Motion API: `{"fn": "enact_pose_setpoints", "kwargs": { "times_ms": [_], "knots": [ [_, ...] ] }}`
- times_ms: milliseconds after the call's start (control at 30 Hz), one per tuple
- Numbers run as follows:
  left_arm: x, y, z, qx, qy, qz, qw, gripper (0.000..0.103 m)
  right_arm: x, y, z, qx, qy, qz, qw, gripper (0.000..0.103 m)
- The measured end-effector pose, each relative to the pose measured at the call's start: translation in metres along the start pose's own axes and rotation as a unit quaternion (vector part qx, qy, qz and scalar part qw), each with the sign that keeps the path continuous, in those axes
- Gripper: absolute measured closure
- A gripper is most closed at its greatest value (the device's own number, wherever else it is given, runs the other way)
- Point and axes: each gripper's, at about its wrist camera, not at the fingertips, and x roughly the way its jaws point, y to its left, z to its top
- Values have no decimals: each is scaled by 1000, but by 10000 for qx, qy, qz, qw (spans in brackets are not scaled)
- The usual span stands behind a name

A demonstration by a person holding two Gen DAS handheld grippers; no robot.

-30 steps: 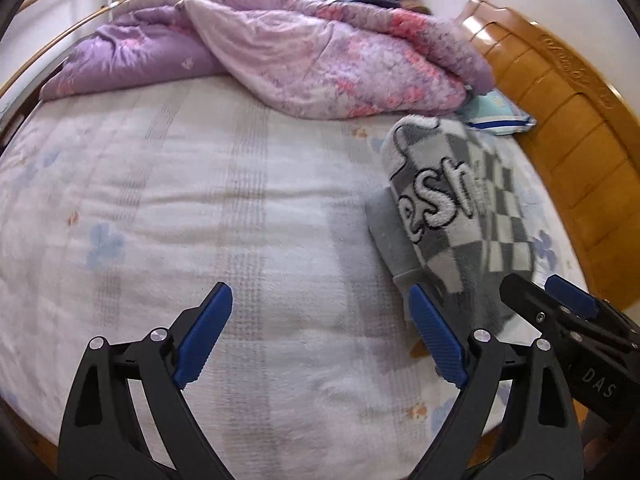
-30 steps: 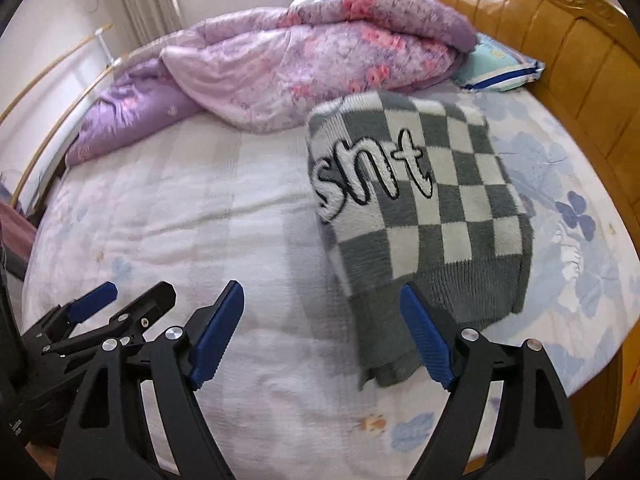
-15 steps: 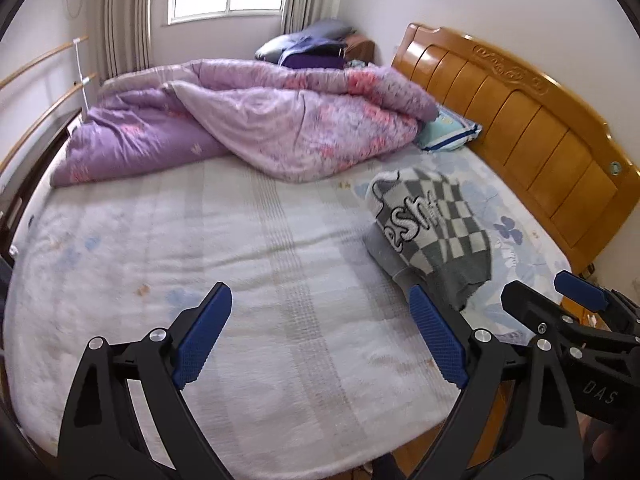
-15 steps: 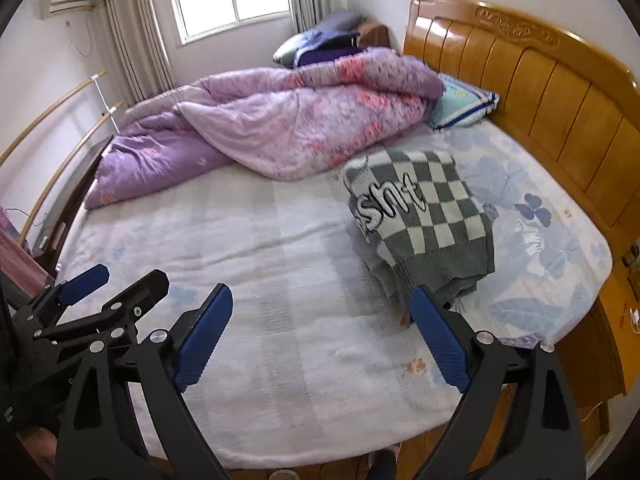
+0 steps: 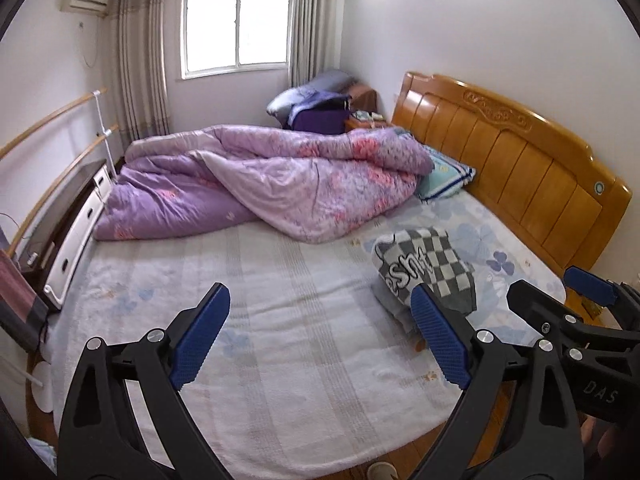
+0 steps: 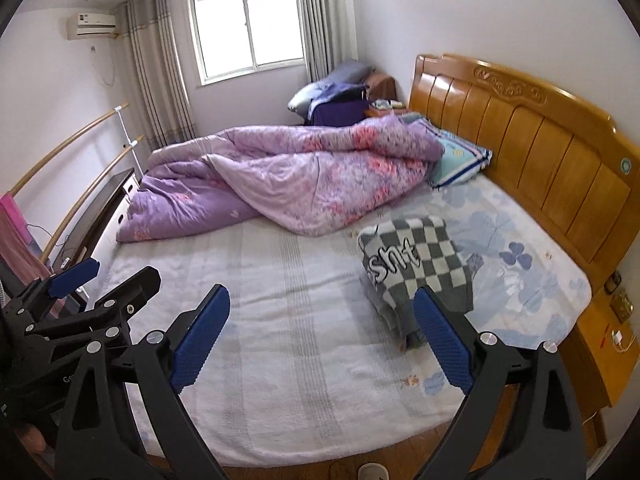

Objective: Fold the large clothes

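Pulling both empty, wide-open hand-held grippers, left hand-held gripper (image 5: 320, 344) and right hand-held gripper (image 6: 320, 344), whose jaws have just been opening, clear of the folded grey-and-white checked knit sweater (image 6: 416, 268) on the bed (image 6: 304, 344), avoiding snagging its layers.

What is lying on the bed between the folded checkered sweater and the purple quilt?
Nothing: only bare sheet separates the checkered sweater from the purple quilt, clearest in the right wrist view.
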Motion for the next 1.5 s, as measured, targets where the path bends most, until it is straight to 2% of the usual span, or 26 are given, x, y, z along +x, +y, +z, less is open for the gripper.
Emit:
{"fn": "enact_pose_setpoints", "kwargs": {
  "times_ms": [300, 500, 700, 833, 967, 1500],
  "knots": [
    [-65, 9, 29, -38, -412, 33, 9991, 9, -52, 16, 21, -219, -285, 118, 9993, 13],
    [-98, 13, 45, -34, -640, 211, 9977, 8, -77, 27, 30, -322, -480, 236, 9980, 12],
    [-125, 12, 50, 53, -793, 486, 9957, 8, -95, 33, 36, -378, -589, 283, 9971, 11],
    [-143, 12, 54, 94, -874, 453, 9951, 8, -108, 33, 37, -403, -685, 296, 9964, 9],
    [-152, 11, 56, 109, -973, 557, 9936, 8, -116, 37, 40, -452, -748, 270, 9958, 9],
    [-162, 11, 61, 33, -1042, 442, 9936, 8, -132, 36, 43, -502, -842, 170, 9950, 9]
  ]
}}
